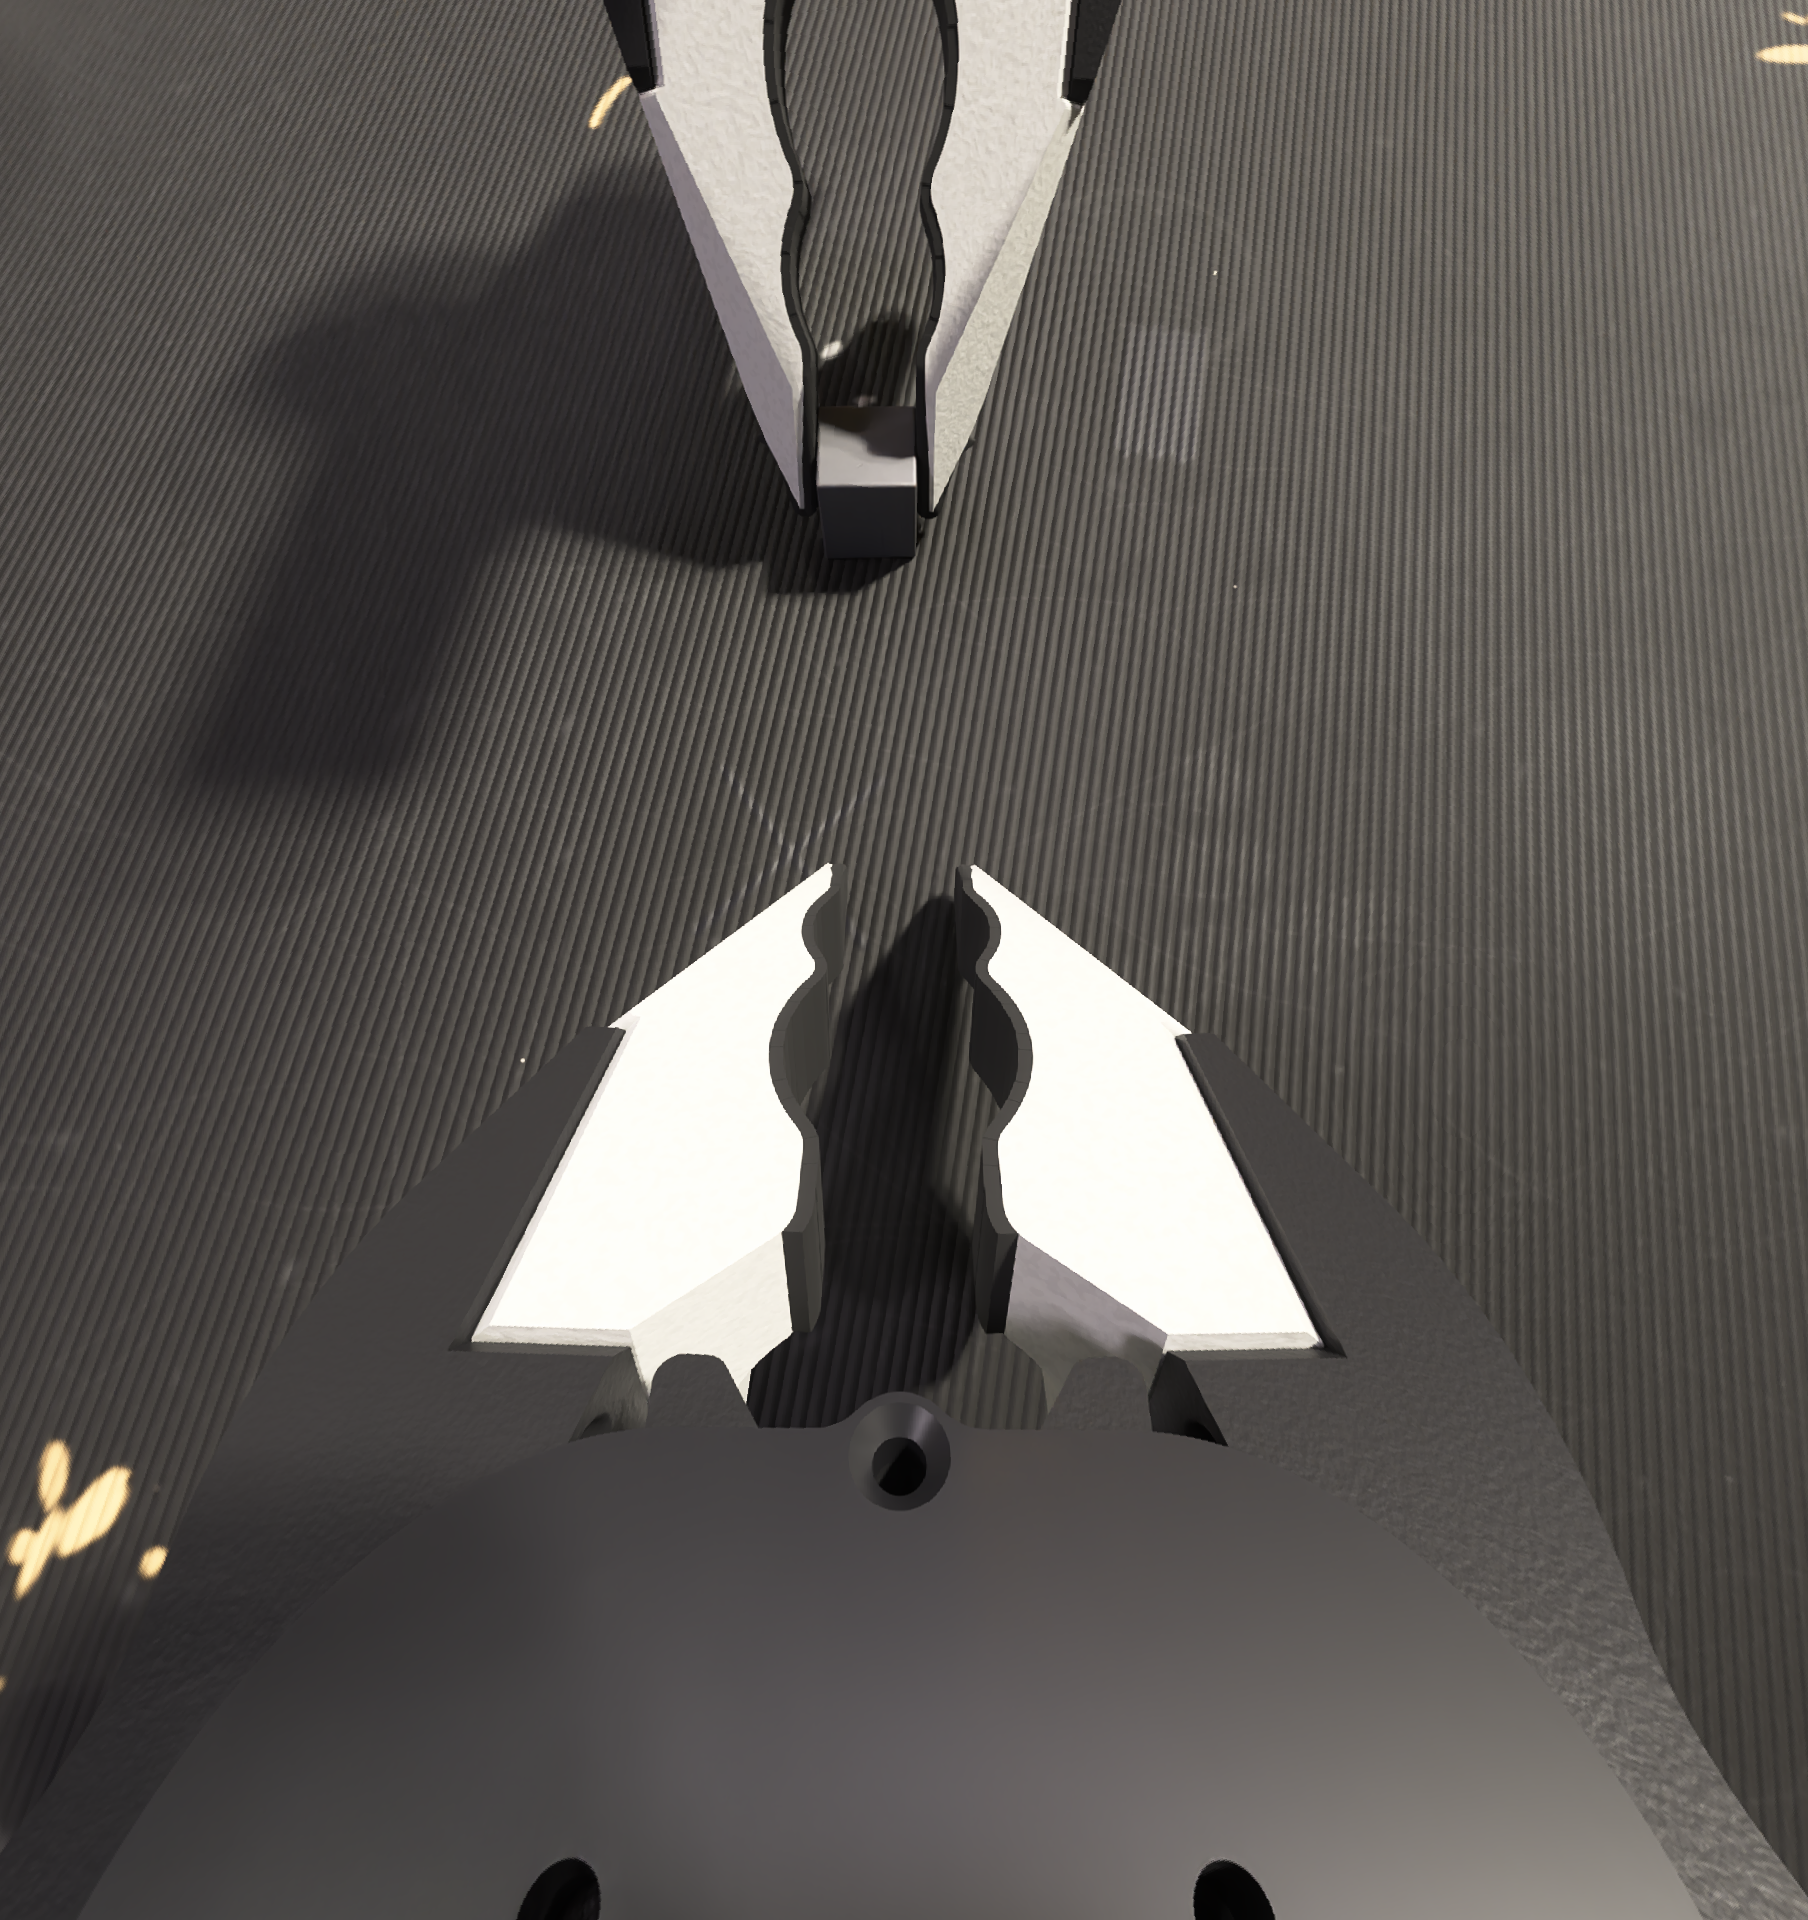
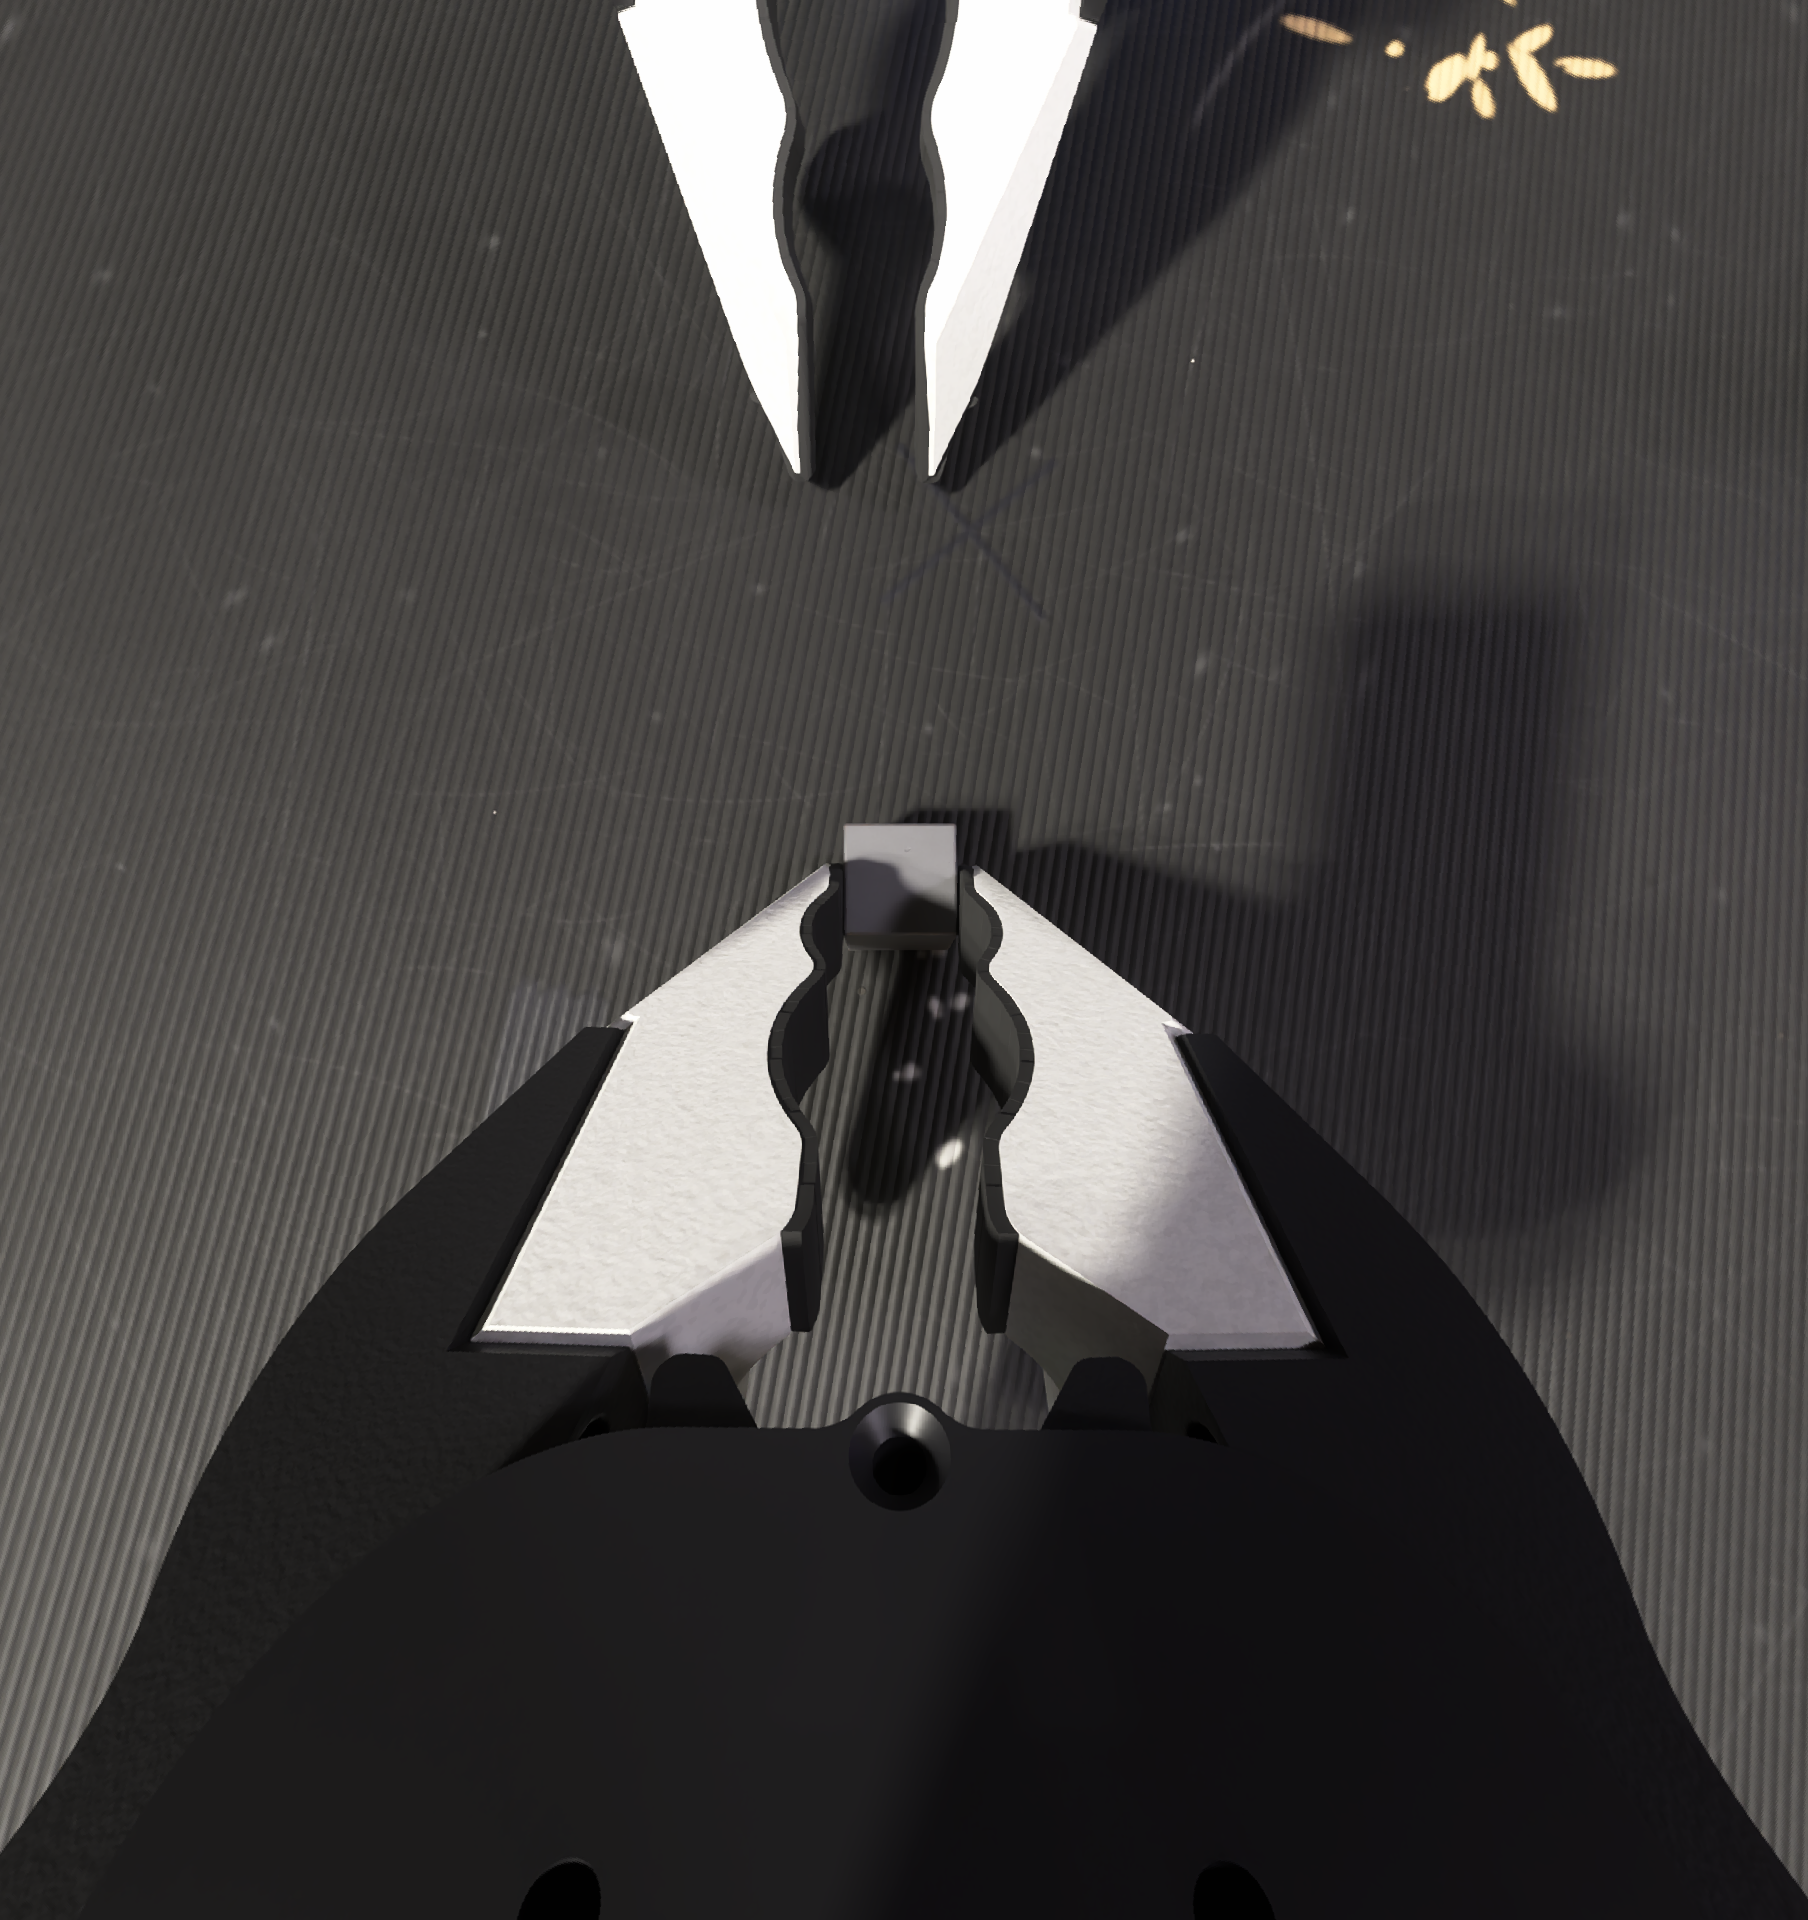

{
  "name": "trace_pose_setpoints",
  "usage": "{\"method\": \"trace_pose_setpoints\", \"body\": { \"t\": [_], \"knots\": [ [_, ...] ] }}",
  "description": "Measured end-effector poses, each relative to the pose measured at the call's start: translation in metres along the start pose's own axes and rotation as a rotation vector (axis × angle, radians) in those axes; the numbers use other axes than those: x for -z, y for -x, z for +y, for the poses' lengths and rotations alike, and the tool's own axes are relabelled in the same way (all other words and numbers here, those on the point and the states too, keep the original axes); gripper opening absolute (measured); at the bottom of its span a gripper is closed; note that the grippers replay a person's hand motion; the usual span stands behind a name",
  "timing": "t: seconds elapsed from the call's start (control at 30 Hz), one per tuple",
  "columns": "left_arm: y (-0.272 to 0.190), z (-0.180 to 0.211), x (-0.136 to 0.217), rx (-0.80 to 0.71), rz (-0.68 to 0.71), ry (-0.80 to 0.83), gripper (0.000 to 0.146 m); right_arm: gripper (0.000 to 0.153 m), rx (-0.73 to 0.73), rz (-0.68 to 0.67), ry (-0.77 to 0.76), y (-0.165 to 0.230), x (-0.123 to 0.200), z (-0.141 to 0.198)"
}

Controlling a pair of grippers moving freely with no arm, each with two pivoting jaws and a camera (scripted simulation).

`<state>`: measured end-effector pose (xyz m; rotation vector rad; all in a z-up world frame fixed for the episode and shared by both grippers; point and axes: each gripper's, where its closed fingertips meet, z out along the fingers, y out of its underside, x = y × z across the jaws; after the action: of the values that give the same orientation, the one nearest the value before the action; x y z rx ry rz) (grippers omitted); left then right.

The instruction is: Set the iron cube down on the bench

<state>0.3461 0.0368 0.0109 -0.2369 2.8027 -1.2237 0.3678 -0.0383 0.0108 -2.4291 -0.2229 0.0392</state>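
Note:
The iron cube (image 2: pixel 898 883) is small, dark grey and shiny. My right gripper (image 2: pixel 900 878) is shut on it at the fingertips. In the left wrist view the cube (image 1: pixel 867 483) sits in the right gripper (image 1: pixel 867 509), which points down at the dark ribbed bench (image 1: pixel 1399 727). The cube's shadow lies right under it; I cannot tell whether it touches the bench. My left gripper (image 1: pixel 902 873) is open and empty, facing the cube from a short distance. It also shows in the right wrist view (image 2: pixel 865 473).
A faint crossed scratch mark (image 2: pixel 973 551) lies on the bench between the two grippers. Pale leaf-shaped light flecks (image 1: pixel 38 1517) show near one corner of the bench, also in the right wrist view (image 2: pixel 1502 68). Nothing else stands on the bench.

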Motion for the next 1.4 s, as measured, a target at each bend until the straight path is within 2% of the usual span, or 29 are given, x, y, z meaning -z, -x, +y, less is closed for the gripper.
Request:
{"method": "trace_pose_setpoints", "body": {
  "t": [0.53, 1.07, 1.17, 1.27, 1.4],
  "knots": [
    [0.002, -0.001, 0.000, 0.023, 0.051, 0.007, 0.019, 0.021, -0.007, -0.002, -0.024, 0.001, 0.001, 0.000],
    [0.001, -0.004, -0.003, 0.014, 0.002, -0.004, 0.020, 0.021, 0.019, 0.035, 0.001, -0.001, 0.007, 0.000],
    [0.002, -0.004, -0.002, 0.027, 0.002, -0.009, 0.021, 0.031, 0.039, 0.032, 0.059, 0.001, 0.009, -0.004],
    [0.004, -0.003, 0.000, 0.025, -0.008, -0.007, 0.021, 0.033, 0.066, 0.078, 0.114, -0.005, 0.011, -0.008],
    [0.002, -0.001, 0.000, 0.011, -0.013, 0.001, 0.021, 0.037, 0.049, 0.092, 0.268, -0.013, 0.015, 0.007]
  ]
}}
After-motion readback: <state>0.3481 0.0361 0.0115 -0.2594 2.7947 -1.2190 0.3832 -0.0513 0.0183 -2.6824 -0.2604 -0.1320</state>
